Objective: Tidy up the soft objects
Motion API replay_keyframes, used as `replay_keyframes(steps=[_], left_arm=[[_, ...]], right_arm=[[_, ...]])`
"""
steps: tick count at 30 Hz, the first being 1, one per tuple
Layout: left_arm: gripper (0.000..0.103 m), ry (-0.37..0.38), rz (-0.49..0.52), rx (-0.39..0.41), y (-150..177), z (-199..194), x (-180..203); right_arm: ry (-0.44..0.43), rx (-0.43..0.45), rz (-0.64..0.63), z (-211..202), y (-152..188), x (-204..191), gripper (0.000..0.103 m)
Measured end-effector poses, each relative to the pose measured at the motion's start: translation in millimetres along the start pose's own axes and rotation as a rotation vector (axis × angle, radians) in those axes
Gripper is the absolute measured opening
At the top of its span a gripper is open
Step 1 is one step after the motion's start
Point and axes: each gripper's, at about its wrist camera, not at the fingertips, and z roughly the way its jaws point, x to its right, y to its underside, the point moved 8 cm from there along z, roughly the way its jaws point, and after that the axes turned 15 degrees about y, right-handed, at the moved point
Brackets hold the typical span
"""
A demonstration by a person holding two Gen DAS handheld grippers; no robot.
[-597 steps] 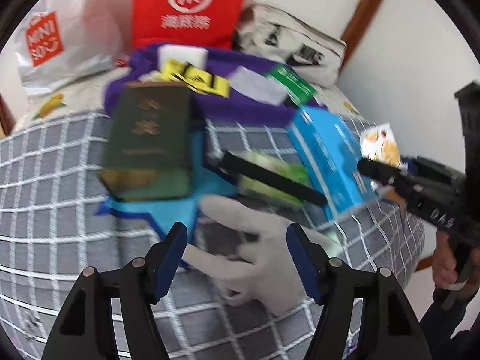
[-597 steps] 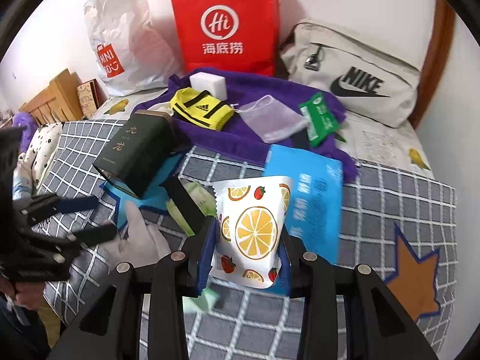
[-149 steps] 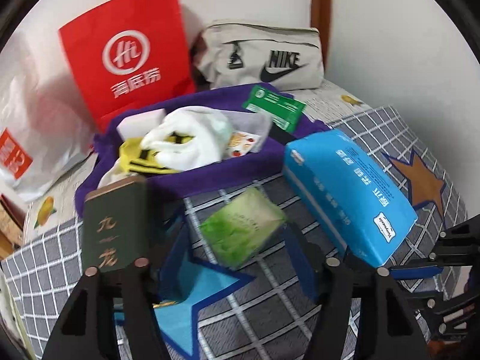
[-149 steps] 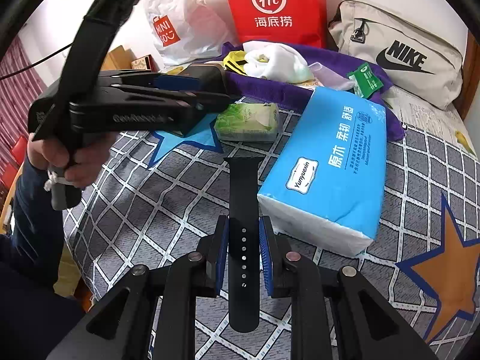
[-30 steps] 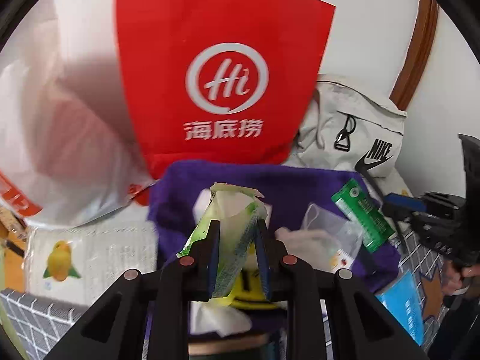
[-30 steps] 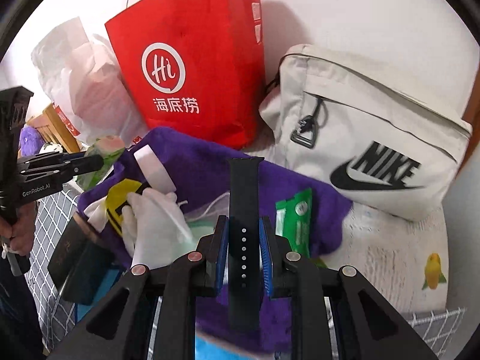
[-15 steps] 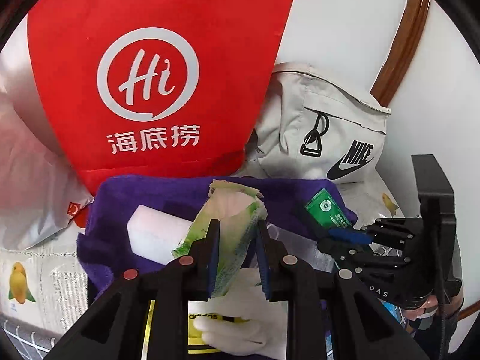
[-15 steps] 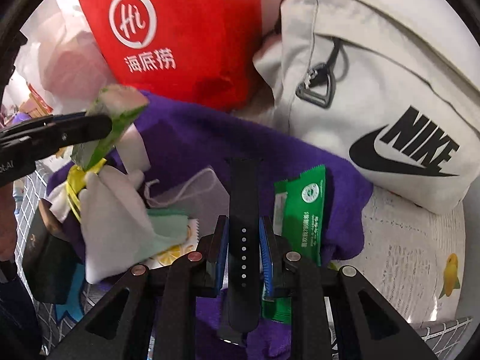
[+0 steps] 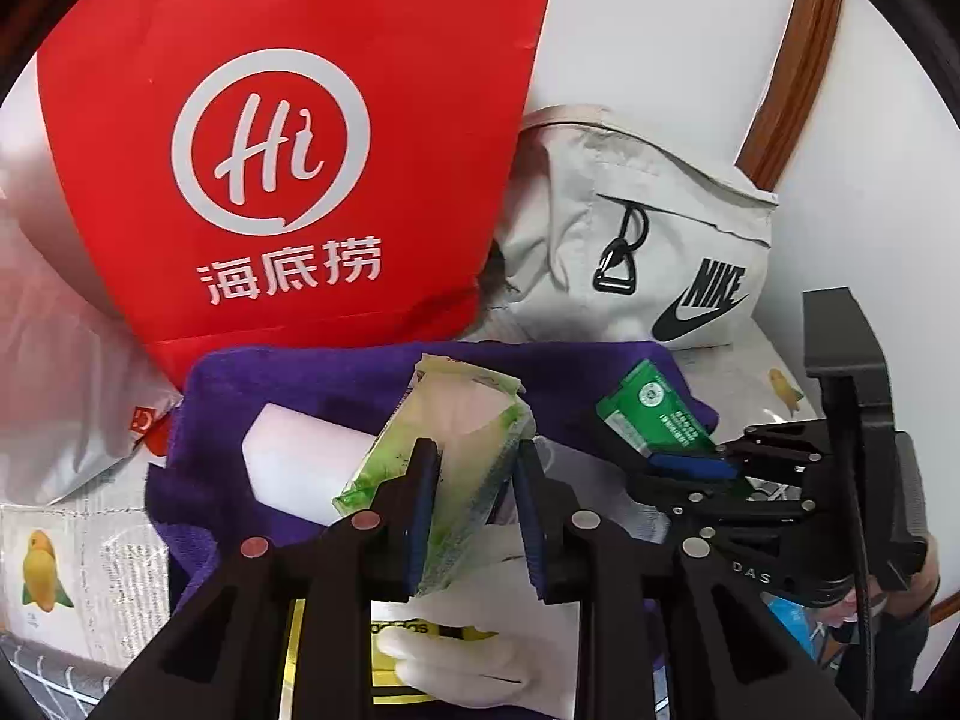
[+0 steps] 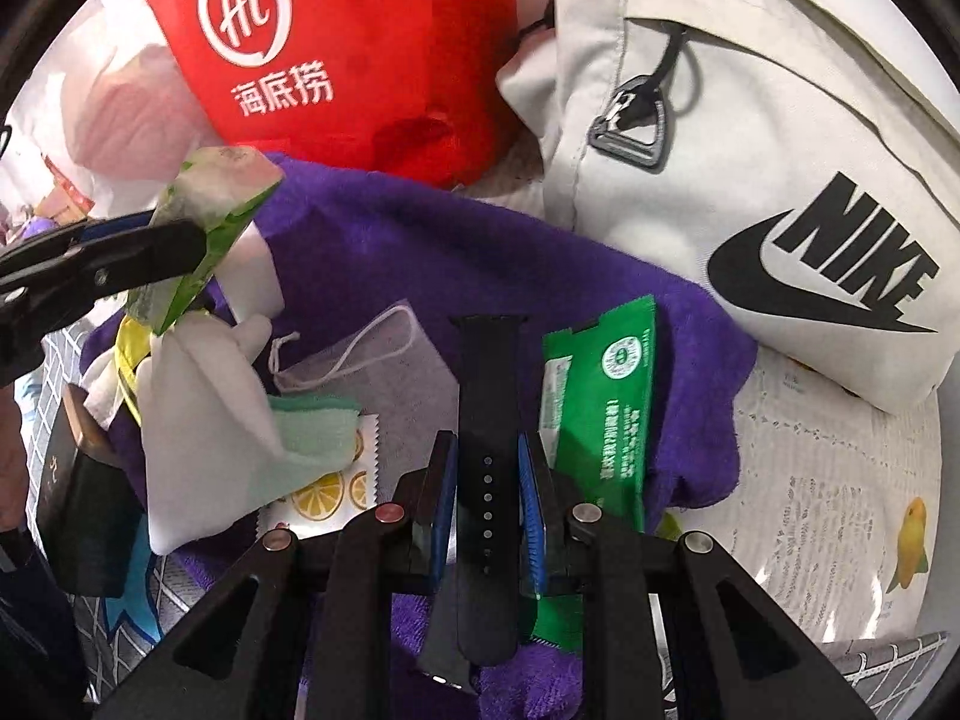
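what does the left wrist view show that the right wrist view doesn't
Only the left wrist view: the left gripper from behind, jaws shut on the green tissue pack, plus the wooden frame against the wall.

Only the right wrist view: the right gripper shut on the black watch strap, the mesh drawstring pouch and the fruit-print packet.

Both: the red Hi bag, the Nike bag, the purple towel, the green sachet, the white glove.
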Motion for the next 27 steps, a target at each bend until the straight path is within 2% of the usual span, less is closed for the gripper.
replay_keyframes(steps=[6, 7, 8, 9, 10, 12, 15, 19, 22, 24, 27], left_arm=[[0.039, -0.003, -0.035, -0.029, 7, 2, -7], [0.04, -0.008, -0.036, -0.03, 8, 1, -7], [0.04, -0.011, -0.036, -0.028, 8, -1, -7], [0.045, -0.015, -0.037, -0.025, 9, -4, -7], [0.055, -0.021, -0.036, -0.023, 11, -7, -6], [0.061, -0.043, -0.034, -0.021, 12, -13, -6], [0.063, -0.079, -0.021, -0.035, 16, -24, -4], [0.07, -0.13, -0.008, -0.025, 21, -45, -1], [0.074, -0.147, -0.014, -0.011, 27, -63, 2], [0.076, -0.156, -0.011, -0.003, 34, -76, 7], [0.078, -0.171, -0.01, 0.011, 44, -93, 14]], right_arm=[[-0.012, 0.014, -0.02, -9, 1, -8, 0.022], [-0.014, 0.021, -0.018, -13, 1, -9, 0.024], [-0.015, 0.029, -0.015, -17, 2, -10, 0.03], [-0.015, 0.038, -0.012, -21, 1, -9, 0.037], [-0.013, 0.051, -0.006, -26, 0, -9, 0.039], [-0.011, 0.068, 0.005, -32, -2, -7, 0.042], [-0.013, 0.084, 0.031, -41, -6, -3, 0.049], [0.004, 0.101, 0.053, -61, -4, -4, 0.055], [0.02, 0.118, 0.068, -79, 6, -4, 0.063], [0.024, 0.131, 0.086, -88, 12, -6, 0.072], [0.015, 0.14, 0.123, -105, 27, -6, 0.076]])
